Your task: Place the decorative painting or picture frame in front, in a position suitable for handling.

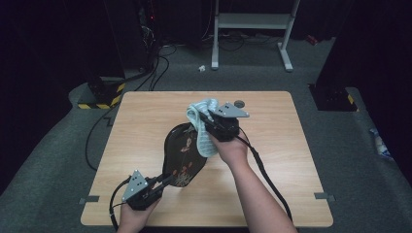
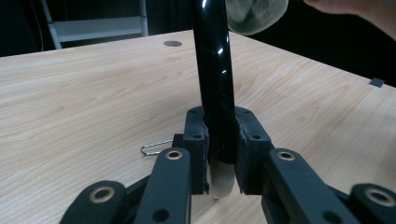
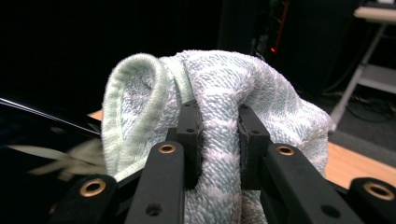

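A glossy black oval tray (image 1: 182, 155) with a floral pattern is held tilted above the wooden table (image 1: 145, 116). My left gripper (image 1: 163, 183) is shut on its near rim; in the left gripper view the tray's black edge (image 2: 215, 74) rises straight up between the jaws, with my left gripper (image 2: 220, 154) clamped on it. My right gripper (image 1: 206, 127) is shut on a pale green and white towel (image 1: 201, 121), which rests against the tray's upper part. The right gripper view shows the towel (image 3: 219, 116) bunched between the jaws of my right gripper (image 3: 218, 140), with the tray's dark face (image 3: 37, 163) at the left.
A small round hole (image 1: 239, 103) sits near the table's far edge. A thin wire clip (image 2: 154, 148) lies on the wood by the left jaws. Beyond the table stand a white metal frame (image 1: 252, 29) and cables (image 1: 155, 68) on the grey floor.
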Demonstrator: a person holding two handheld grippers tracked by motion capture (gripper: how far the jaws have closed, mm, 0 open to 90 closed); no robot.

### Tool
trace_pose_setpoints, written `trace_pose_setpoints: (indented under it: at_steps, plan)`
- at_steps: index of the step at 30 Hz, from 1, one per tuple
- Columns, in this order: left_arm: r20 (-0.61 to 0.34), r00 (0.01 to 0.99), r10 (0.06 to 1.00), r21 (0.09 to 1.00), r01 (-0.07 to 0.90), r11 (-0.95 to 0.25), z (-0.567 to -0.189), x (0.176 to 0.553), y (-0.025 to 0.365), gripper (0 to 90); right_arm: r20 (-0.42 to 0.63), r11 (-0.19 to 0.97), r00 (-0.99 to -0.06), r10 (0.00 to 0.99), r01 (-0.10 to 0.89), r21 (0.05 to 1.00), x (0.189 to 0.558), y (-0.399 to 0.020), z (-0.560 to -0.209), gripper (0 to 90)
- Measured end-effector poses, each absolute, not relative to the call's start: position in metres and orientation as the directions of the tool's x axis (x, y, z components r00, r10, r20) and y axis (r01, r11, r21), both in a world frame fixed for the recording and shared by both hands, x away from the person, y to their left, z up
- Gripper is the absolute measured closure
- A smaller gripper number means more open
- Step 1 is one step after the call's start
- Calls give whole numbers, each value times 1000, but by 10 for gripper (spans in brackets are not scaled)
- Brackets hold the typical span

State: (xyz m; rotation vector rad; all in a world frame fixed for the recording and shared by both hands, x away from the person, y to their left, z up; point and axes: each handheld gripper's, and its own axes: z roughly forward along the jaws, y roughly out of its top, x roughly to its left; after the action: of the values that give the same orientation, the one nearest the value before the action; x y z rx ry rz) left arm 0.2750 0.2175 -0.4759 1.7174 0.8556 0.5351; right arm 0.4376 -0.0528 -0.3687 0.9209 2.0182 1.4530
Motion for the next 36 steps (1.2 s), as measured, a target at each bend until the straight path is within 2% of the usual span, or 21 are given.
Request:
trace_pose_setpoints:
  at_steps: [10,28,36]
  plan:
    - [-69,637,768,950,276,-143,-476,274,217,766,47,206,-630,775,321,924,447,-64,-396,746]
    - [-74,637,767,951,277,-138,-477,275,218,766,102,228,-630,770,421,878,443,-66,-450,745]
    - [-73,640,765,950,279,-143,-477,276,219,771,100,188,-625,774,377,907,439,-69,-433,745]
